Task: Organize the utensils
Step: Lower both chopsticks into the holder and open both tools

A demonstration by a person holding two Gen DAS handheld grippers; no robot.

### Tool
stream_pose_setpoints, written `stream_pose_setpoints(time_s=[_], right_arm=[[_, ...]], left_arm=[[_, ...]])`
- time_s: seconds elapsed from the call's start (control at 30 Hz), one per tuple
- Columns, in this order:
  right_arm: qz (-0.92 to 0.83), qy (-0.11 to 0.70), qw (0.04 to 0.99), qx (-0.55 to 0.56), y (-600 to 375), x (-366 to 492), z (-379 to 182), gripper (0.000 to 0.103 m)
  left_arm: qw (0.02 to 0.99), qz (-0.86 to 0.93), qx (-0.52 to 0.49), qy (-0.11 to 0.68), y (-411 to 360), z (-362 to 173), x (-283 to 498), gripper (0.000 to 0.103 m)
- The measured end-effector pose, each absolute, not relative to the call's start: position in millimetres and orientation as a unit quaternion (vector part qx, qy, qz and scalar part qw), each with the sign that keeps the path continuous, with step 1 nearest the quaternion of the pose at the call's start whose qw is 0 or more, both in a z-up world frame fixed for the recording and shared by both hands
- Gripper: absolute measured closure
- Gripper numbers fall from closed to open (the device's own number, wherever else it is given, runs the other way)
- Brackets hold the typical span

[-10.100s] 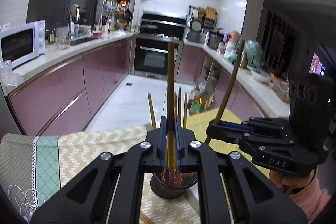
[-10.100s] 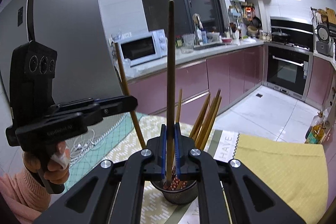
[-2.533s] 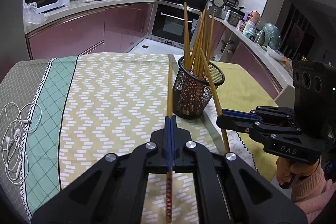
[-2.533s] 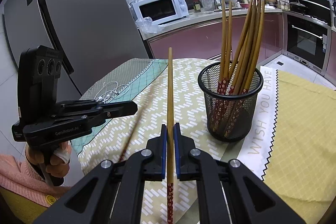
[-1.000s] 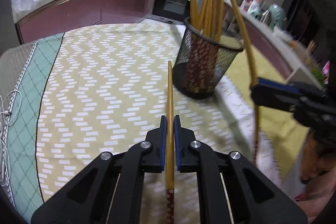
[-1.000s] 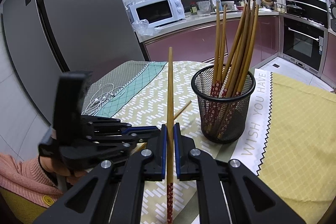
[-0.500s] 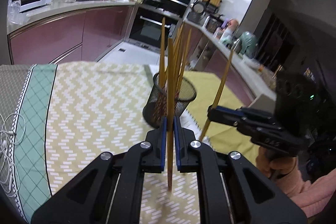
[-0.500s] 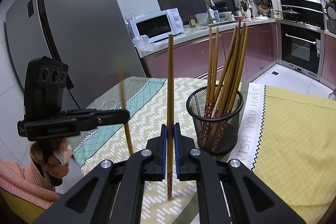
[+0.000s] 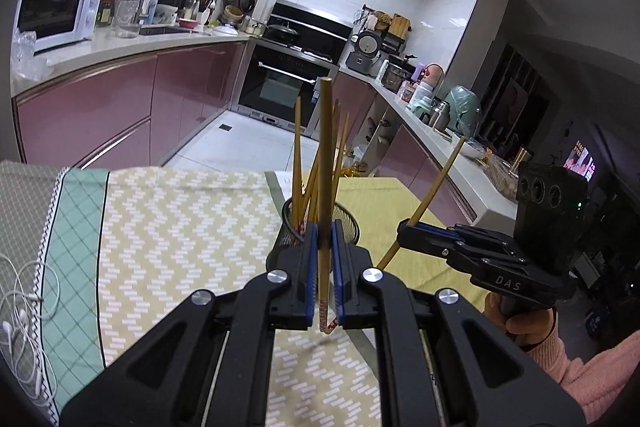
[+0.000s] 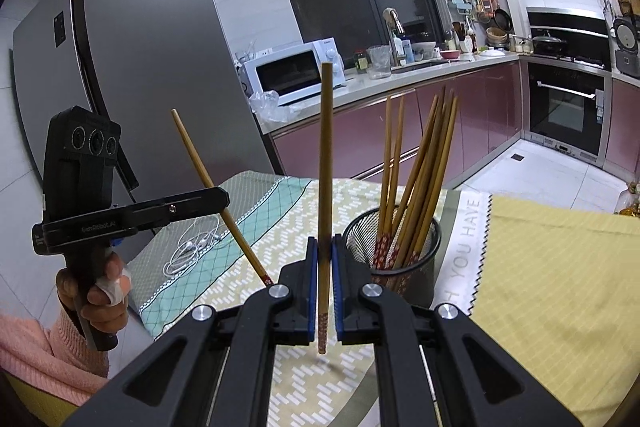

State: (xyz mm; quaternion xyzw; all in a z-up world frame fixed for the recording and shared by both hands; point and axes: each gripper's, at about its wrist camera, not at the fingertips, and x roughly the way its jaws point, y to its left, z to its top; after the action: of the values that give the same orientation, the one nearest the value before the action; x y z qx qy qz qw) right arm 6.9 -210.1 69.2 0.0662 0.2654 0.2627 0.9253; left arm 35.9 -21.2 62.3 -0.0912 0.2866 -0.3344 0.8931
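Above a cloth-covered table [image 10: 560, 267], each handheld gripper is clamped tight on a single wooden chopstick. Centre frame in the left wrist view, the left gripper [image 9: 325, 259] pinches its chopstick [image 9: 324, 163] upright, directly in front of the black mesh holder [image 9: 348, 223]. At right of that frame, the right gripper [image 9: 404, 227] grips a tilted chopstick [image 9: 436, 187]. Seen from the right wrist view, the holder, packed with more chopsticks [image 10: 416, 179], stands on the table right of centre, near white earphones [image 10: 192, 247].

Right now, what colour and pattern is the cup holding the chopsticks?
The cup is black wire mesh, see-through. The right wrist view shows it best.
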Motion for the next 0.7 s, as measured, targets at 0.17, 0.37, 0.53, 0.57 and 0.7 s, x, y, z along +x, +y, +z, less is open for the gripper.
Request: stream_pose_setpoints(time_s=[0.17,0.37,0.53,0.57,0.7], right_arm=[[0.255,0.253,0.931,0.063,-214.9,10.4,83.8,0.097],[0.251,0.239,0.936,0.058,-219.0,12.5,99.7,0.097],[0.25,0.229,0.939,0.055,-220.4,15.4,107.8,0.097],[0.25,0.227,0.94,0.055,-220.6,17.6,110.0,0.097],[0.248,0.217,0.943,0.051,-221.0,21.7,117.6,0.097]], left_arm=[[0.896,-0.337,-0.085,0.277,-27.1,74.6,40.9,0.096],[0.901,-0.338,-0.078,0.261,-29.1,90.4,42.6,0.096],[0.906,-0.336,-0.071,0.247,-33.2,104.7,46.8,0.096],[0.907,-0.336,-0.07,0.245,-33.3,107.5,48.9,0.096],[0.91,-0.338,-0.066,0.231,-36.7,120.4,52.1,0.096]])
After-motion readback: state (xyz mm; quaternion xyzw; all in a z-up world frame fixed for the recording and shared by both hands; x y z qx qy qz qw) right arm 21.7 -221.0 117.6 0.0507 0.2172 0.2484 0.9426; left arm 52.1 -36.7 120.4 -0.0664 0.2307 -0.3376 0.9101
